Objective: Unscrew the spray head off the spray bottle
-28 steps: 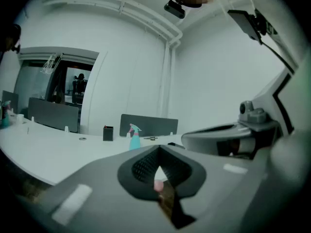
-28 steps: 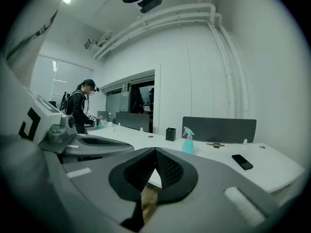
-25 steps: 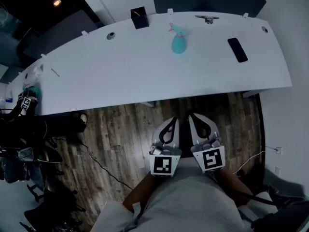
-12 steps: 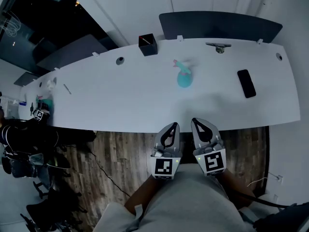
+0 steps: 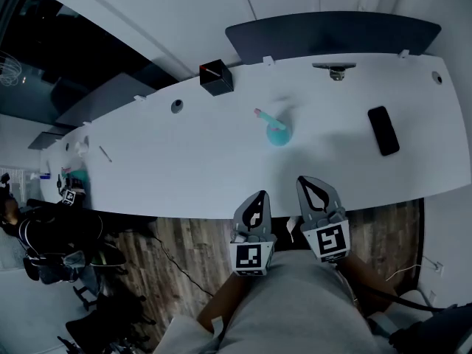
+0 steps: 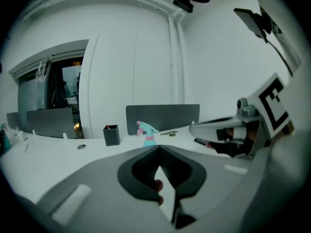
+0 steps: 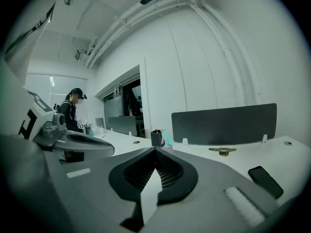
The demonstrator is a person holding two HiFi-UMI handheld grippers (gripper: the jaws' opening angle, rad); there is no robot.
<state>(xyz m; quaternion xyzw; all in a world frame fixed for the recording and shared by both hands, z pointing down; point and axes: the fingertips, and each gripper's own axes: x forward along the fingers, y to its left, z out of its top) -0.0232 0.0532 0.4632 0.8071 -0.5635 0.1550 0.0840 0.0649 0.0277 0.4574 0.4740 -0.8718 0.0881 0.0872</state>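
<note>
Head view, spray bottle (image 5: 279, 133) upright, spray head (image 5: 263, 114) pointing left

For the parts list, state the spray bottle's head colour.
Pink spray head on the teal plastic bottle; clearest in the left gripper view.

The spray bottle (image 5: 279, 133) is teal with a pink spray head (image 5: 263, 115), the tabletop (image 5: 169, 161) white, the pen box (image 5: 216, 78) and the phone (image 5: 383, 130) both black. The divider panel (image 5: 332, 34) is dark grey, and the floor (image 5: 173, 245) is streaked brown wood plank. The left gripper (image 5: 259, 196) and right gripper (image 5: 307, 181) are pale grey, each with a cube (image 5: 248, 255) of black-and-white square markers.
</note>
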